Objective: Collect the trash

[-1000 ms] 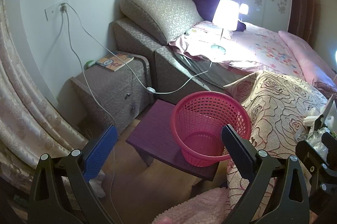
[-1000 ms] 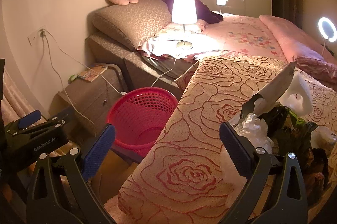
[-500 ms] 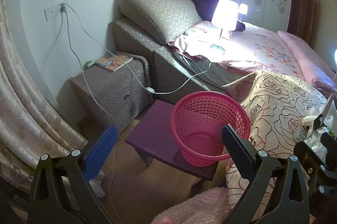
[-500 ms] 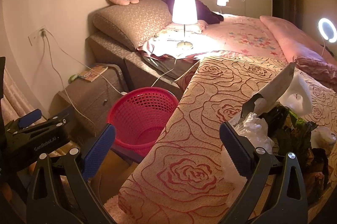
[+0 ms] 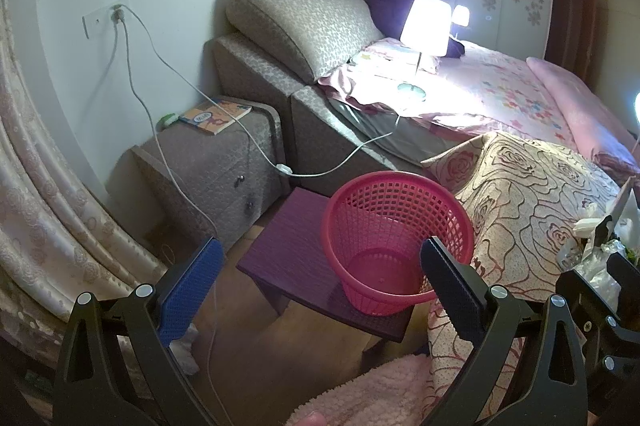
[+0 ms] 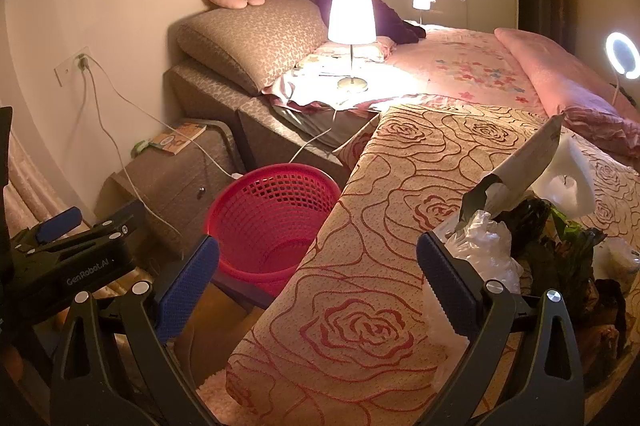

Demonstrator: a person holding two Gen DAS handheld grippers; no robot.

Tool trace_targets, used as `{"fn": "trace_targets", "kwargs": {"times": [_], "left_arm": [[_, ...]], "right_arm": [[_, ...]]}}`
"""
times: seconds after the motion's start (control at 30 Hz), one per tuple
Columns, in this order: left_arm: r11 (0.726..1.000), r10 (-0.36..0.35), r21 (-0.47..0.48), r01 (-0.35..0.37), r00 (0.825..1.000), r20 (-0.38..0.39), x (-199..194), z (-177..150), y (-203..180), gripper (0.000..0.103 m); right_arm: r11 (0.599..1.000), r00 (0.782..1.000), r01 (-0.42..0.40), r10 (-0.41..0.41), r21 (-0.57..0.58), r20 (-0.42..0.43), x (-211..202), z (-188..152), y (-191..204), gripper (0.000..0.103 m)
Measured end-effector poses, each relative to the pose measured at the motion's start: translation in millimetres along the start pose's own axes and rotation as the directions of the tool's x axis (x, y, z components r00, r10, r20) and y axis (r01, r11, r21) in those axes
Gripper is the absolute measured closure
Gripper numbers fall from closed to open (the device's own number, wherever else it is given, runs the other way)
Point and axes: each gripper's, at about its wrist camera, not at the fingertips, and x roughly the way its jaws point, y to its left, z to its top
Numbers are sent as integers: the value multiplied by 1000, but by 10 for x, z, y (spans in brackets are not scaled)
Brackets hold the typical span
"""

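Note:
A red mesh basket stands empty on a low purple stool beside the bed; it also shows in the right wrist view. A heap of trash lies on the rose-patterned blanket: crumpled clear plastic, a torn paper carton, dark green wrappers. My left gripper is open and empty, hovering in front of the basket. My right gripper is open and empty above the blanket, its right finger beside the plastic.
A lit lamp stands on the bed, its white cord running across a grey nightstand to a wall socket. A book lies on the nightstand. Curtains hang left. A pink fluffy rug lies below.

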Motion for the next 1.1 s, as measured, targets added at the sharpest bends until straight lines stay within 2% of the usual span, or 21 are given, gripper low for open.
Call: {"fn": "trace_targets", "kwargs": {"times": [0.77, 1.1], "left_arm": [[1000, -6, 2, 6, 1000, -8, -5, -54, -57, 8], [999, -27, 27, 28, 999, -26, 53, -76, -122, 8]], "right_arm": [[1000, 1000, -14, 14, -7, -2, -19, -48, 65, 7], [1000, 1000, -15, 15, 10, 0, -75, -22, -32, 7]]}}
